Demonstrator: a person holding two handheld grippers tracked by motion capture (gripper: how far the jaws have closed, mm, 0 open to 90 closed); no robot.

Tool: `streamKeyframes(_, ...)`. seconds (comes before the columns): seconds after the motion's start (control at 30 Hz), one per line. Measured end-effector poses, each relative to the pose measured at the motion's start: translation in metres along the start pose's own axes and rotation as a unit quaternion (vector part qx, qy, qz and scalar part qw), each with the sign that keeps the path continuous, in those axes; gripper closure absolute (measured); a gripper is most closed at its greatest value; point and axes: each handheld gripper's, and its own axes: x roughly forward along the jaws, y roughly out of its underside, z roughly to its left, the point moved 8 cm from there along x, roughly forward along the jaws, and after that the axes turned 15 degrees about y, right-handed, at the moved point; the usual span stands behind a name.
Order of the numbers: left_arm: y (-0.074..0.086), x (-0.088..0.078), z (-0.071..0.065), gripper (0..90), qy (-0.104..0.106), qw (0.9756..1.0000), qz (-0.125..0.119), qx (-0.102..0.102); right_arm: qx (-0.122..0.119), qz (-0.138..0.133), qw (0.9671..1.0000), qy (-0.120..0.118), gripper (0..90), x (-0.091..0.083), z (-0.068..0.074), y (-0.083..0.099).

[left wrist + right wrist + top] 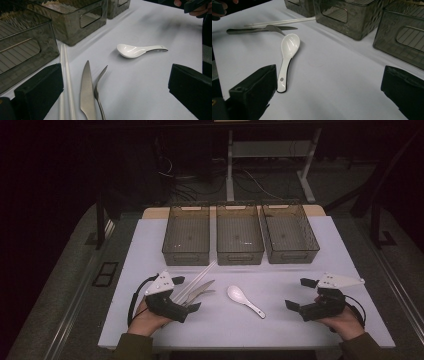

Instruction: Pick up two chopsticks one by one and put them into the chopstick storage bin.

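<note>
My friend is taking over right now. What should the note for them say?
Left gripper: open, holding nothing, right by the knife, fork and white chopsticks.
Right gripper: open, holding nothing, at the table's right side.
White soup spoon: lying on the table between the two grippers.
Three grey bins: in a row at the back, nothing visible inside.
Done: nothing picked up.
Left: probably sorting the cutlery into the bins.

Lab test bench — dark room, floor cables (200, 182), desk frame (270, 150).
</note>
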Motion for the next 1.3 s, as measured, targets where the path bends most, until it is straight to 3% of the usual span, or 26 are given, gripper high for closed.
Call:
streamKeyframes(0.47, -0.007, -0.003, 0.004, 0.0, -0.008, 0.9999, 0.009, 0.004, 0.008, 0.003, 1.0, -0.004, 0.8, 0.001, -0.001, 0.001)
streamKeyframes(0.83, -0.019, -0.012, 0.012, 0.0, -0.017, 0.9998, 0.004, 0.003, 0.009, 0.005, 0.9999, -0.003, 0.8, 0.001, -0.001, 0.002)
streamKeyframes(1.3, -0.03, -0.018, 0.026, 0.0, -0.023, 0.9995, 0.02, 0.007, 0.01, 0.003, 0.9999, -0.004, 0.8, 0.001, -0.001, 0.002)
